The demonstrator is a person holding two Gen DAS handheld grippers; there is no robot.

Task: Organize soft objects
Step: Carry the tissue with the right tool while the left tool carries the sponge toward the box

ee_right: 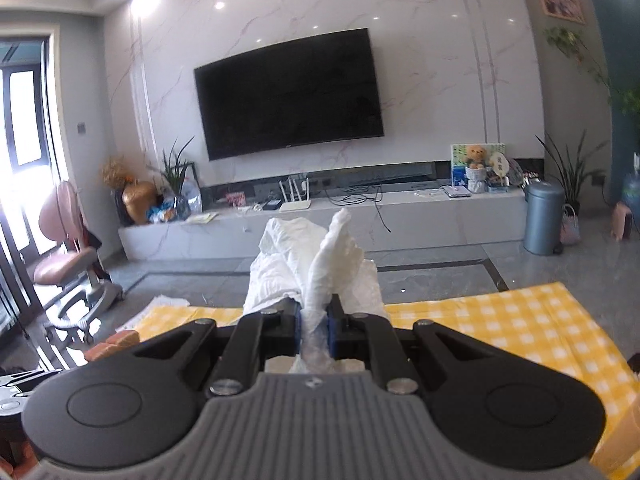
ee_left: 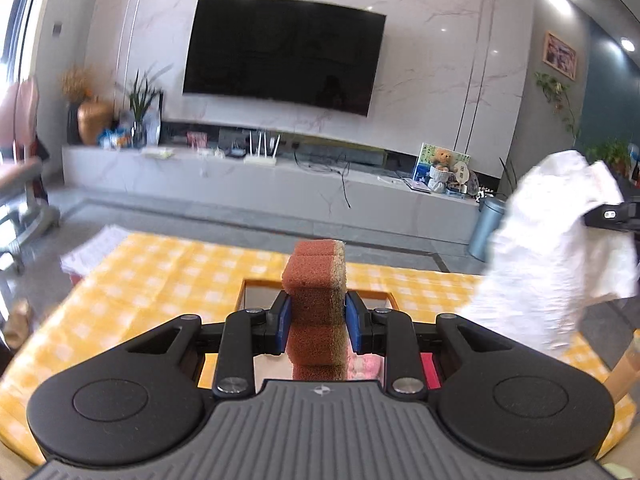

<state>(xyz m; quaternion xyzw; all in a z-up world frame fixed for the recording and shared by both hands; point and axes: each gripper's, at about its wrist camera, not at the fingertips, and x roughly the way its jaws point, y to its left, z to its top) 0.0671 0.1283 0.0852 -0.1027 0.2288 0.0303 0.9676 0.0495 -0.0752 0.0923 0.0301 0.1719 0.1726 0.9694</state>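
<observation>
Marble-veined wall panels fill the background, with a dark wall-mounted television (ee_left: pixel 284 54) above a long grey media shelf (ee_left: pixel 248 178) carrying a white router (ee_left: pixel 261 152) and a teddy bear (ee_left: pixel 442 159). No brand or lettering can be read anywhere; only a small emblem sits on each claw's grey body.

At the near side, the bench wears a yellow-and-white checked cloth (ee_left: pixel 168 268), and a shallow tray (ee_left: pixel 390 300) with an orange rim lies on it under the left claw.

Left claw (ee_left: pixel 316 316): narrowly spread, its blue pads pinching an orange-brown sponge (ee_left: pixel 314 276) that stands upright above the tray, its top clear of the pads.

Right claw (ee_right: pixel 316 320): pressed almost together on a crumpled white cloth (ee_right: pixel 316 256), which bunches up ahead of the pads. In the left wrist view the same cloth hangs in the air over the bench's right edge, well apart from the sponge.

A folded white towel (ee_left: pixel 94 248) rests at the bench's far left corner. Beyond the far edge lies open grey floor up to the shelf, with a grey bin (ee_right: pixel 542 218) at the right and a pink chair (ee_right: pixel 66 248) at the left.
</observation>
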